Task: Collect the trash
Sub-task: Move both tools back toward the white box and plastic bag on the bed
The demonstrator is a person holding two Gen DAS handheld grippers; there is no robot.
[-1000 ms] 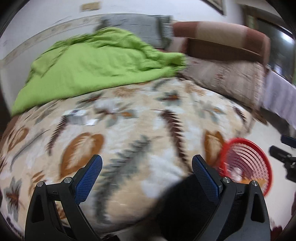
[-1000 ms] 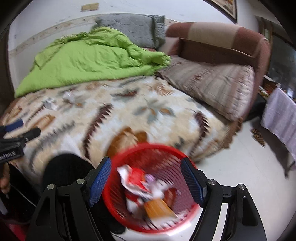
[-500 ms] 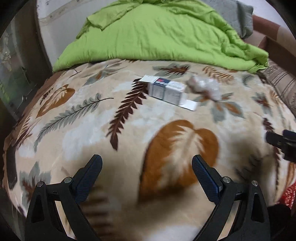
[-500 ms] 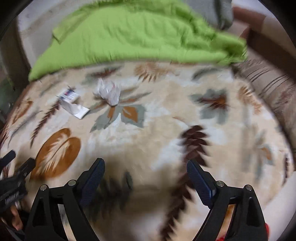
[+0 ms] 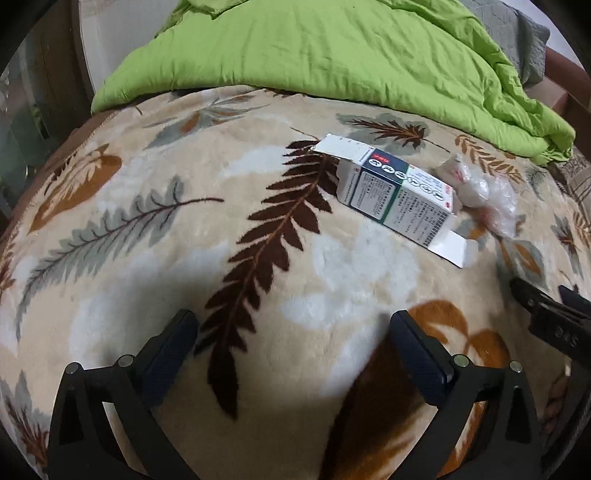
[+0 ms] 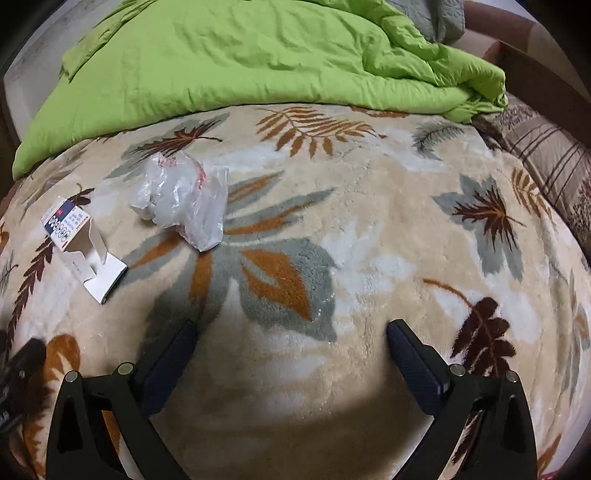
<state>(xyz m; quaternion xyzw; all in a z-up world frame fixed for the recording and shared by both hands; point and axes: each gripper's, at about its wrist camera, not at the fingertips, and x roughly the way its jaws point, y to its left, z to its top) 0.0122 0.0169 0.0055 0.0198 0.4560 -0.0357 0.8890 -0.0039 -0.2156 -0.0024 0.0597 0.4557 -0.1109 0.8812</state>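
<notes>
An empty white medicine box (image 5: 400,192) with both end flaps open lies on the leaf-patterned blanket (image 5: 258,240), ahead and to the right of my left gripper (image 5: 293,332). A crumpled clear plastic bag (image 5: 484,192) lies just right of the box. In the right wrist view the bag (image 6: 184,201) sits ahead-left of my right gripper (image 6: 291,339), with the box (image 6: 81,245) further left. The jaws of both grippers are opening wide over bare blanket, with nothing between them. The right gripper's tip (image 5: 546,317) shows at the left view's right edge.
A rumpled green quilt (image 6: 240,55) covers the far half of the bed. A grey pillow (image 5: 517,33) and a brown striped cushion (image 6: 554,158) lie at the far right. The blanket curves down to the bed's edge on the left.
Both grippers swung from the bed's edge and the red basket to over the bed and sank closer to the blanket. The box and bag now look larger. Right jaws spread wider.
</notes>
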